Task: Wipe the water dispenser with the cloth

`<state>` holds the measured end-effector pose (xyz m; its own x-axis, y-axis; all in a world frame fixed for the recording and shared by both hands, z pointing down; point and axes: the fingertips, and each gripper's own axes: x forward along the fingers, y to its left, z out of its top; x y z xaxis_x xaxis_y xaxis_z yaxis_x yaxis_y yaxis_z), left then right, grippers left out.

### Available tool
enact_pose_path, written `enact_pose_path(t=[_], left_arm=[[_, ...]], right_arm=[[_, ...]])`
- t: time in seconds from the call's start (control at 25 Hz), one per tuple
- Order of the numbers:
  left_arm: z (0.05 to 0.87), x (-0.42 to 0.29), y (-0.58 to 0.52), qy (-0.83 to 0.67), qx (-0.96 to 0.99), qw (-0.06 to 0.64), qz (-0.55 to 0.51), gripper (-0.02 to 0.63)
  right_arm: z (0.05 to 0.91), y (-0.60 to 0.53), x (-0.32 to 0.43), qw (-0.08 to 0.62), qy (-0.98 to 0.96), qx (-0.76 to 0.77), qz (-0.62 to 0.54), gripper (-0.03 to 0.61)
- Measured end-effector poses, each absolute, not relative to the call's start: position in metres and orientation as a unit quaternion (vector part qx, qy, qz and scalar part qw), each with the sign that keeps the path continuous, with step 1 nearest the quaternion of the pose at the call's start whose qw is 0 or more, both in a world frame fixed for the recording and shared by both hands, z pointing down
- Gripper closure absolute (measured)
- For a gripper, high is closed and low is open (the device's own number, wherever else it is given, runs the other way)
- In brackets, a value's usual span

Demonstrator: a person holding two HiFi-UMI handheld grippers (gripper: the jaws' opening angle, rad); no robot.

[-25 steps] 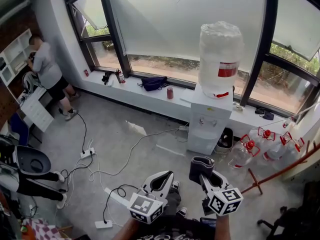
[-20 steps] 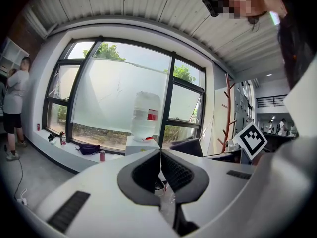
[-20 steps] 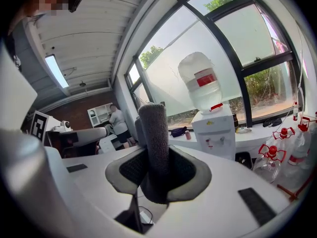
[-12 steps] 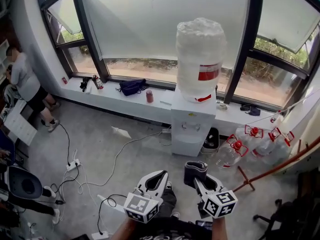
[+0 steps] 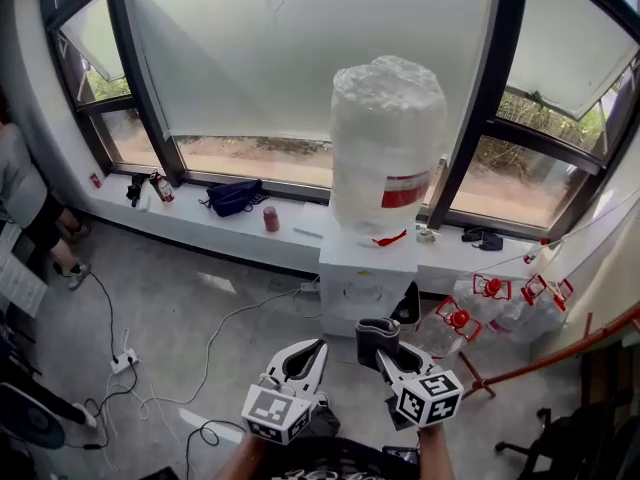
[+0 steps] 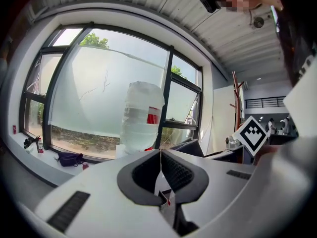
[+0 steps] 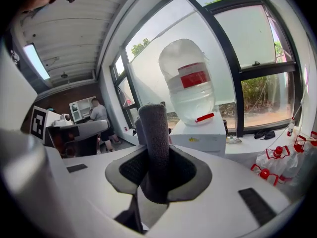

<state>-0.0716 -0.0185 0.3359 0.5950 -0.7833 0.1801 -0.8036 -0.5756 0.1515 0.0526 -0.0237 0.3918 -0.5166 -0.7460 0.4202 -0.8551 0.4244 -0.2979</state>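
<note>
Grey cloth [image 7: 154, 138], rolled up, is clamped upright in my R gripper [image 7: 157, 175], lower centre of head view. L gripper [image 6: 160, 157]: jaws together, nothing btwn them. White water dispenser [image 5: 368, 273] w/ big bottle [image 5: 385, 148] on top stands mid-frame, apart from both grippers.

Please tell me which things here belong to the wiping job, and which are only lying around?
For the job: water dispenser, with its bottle on top; grey cloth, clamped in the right gripper; left gripper, shut and empty.

Lying about: dark bag and red can on the window sill; water jugs beside the dispenser; power strip and cables on the floor.
</note>
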Motion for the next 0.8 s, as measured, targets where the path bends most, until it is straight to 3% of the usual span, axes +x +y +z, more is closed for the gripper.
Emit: enact_pose_path(t=[0.36,0.8], left_arm=[[0.341,-0.101,-0.105,-0.45,0.885,0.101,0.061,0.595],[0.357,-0.133,-0.136,-0.46,0.88,0.104,0.055,0.595]], right_arm=[[0.414,-0.152,0.021,0.118,-0.825,0.492,0.251,0.463],[0.484,-0.261,-0.03,0.177,-0.803,0.481,0.305,0.462]])
